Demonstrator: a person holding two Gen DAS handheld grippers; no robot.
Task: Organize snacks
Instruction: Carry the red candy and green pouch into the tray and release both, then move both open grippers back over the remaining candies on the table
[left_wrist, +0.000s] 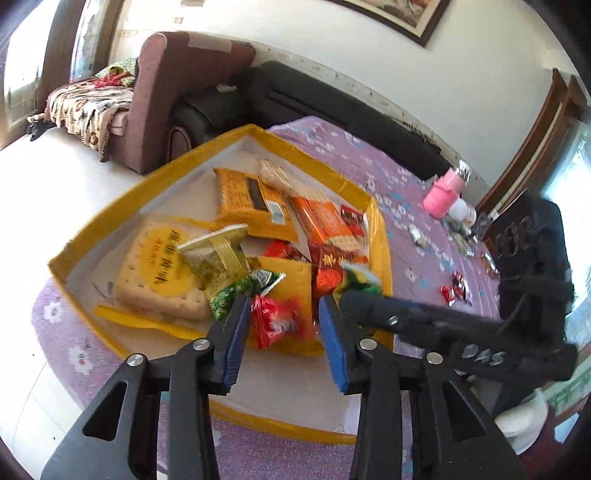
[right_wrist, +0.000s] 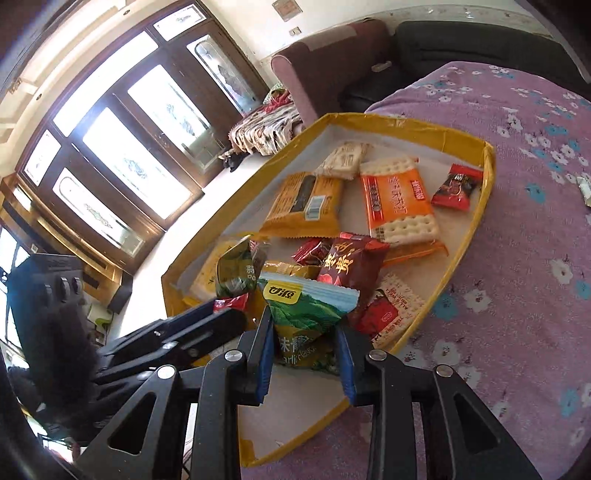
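While both grippers hang over the yellow-rimmed tray (right_wrist: 436, 123), the snacks lie piled inside it on the purple flowered surface (right_wrist: 517, 295). The right gripper (right_wrist: 304, 354) has its blue pads set narrow, with a green garlic-pea packet (right_wrist: 308, 306) standing between them; the pads appear to press its lower sides. The left gripper (left_wrist: 284, 325) stands partly open above a red wrapper (left_wrist: 271, 319), which lies between the pads without clear contact. Further into the tray lie an orange cracker pack (right_wrist: 399, 205), a yellow biscuit pack (right_wrist: 304, 201) and a small red candy (right_wrist: 456, 186). Several loose wrapped sweets (left_wrist: 456, 290) lie on the surface outside the tray, near a pink cup (left_wrist: 443, 194).
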